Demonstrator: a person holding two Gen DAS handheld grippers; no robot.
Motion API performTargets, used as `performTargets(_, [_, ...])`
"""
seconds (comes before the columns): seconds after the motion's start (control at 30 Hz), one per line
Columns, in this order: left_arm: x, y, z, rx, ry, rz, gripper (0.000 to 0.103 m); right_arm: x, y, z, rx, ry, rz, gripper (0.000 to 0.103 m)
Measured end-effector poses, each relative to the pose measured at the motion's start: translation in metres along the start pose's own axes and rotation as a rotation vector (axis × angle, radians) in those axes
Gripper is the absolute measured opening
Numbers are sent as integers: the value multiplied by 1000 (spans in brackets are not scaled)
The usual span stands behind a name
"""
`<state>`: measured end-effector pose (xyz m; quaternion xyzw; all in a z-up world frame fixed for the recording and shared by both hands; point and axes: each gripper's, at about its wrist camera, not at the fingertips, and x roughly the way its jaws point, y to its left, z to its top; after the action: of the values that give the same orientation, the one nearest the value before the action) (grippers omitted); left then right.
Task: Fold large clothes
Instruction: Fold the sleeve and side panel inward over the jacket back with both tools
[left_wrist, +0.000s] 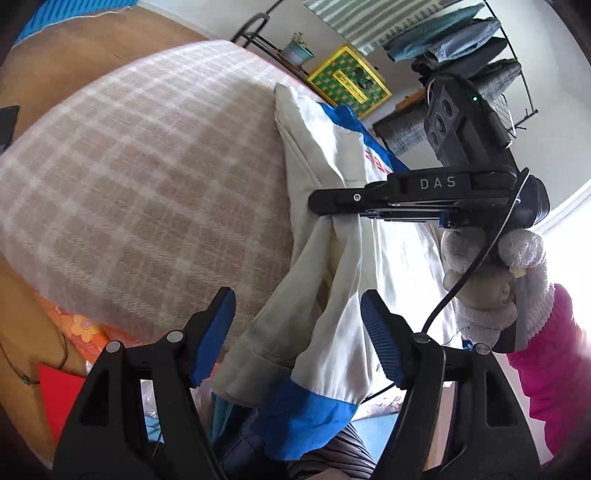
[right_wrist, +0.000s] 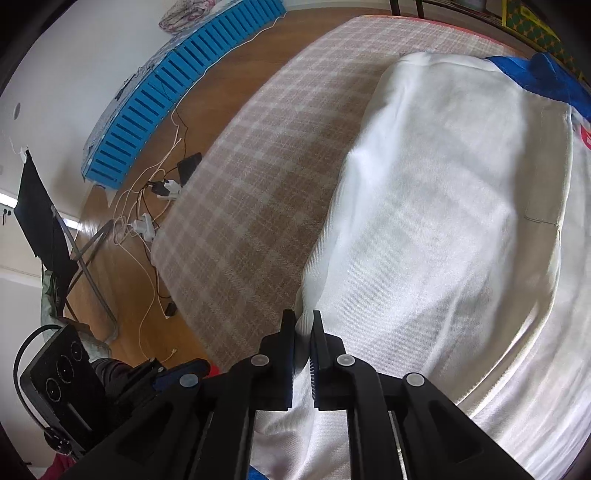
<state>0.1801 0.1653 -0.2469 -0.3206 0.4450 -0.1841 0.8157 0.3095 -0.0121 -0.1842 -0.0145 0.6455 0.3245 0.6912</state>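
Observation:
A large white garment with blue trim lies on a checked beige mattress. In the left wrist view the garment hangs off the mattress edge, its blue hem at the bottom. My left gripper is open with the hanging cloth between its blue pads, not pinched. My right gripper is shut on the garment's edge and lifts it; it also shows in the left wrist view, pinching a raised fold.
A blue slatted frame leans by the wall. Cables and chargers lie on the wooden floor beside the mattress. A yellow crate and a rack of hanging clothes stand beyond the mattress.

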Motion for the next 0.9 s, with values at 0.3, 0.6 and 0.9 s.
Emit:
performTargets(0.3, [19,7,1,-29,114,-91,11,3,0,4,-11,3,23,4])
performTargets(0.6, [-4,-35,-9,53,12,-65,7,-16,-14,53,-29,-116,-89,57])
performTargets(0.9, [-3,-76,-6,170,-3,-8,6,28,-24,102,15,-25,-273,49])
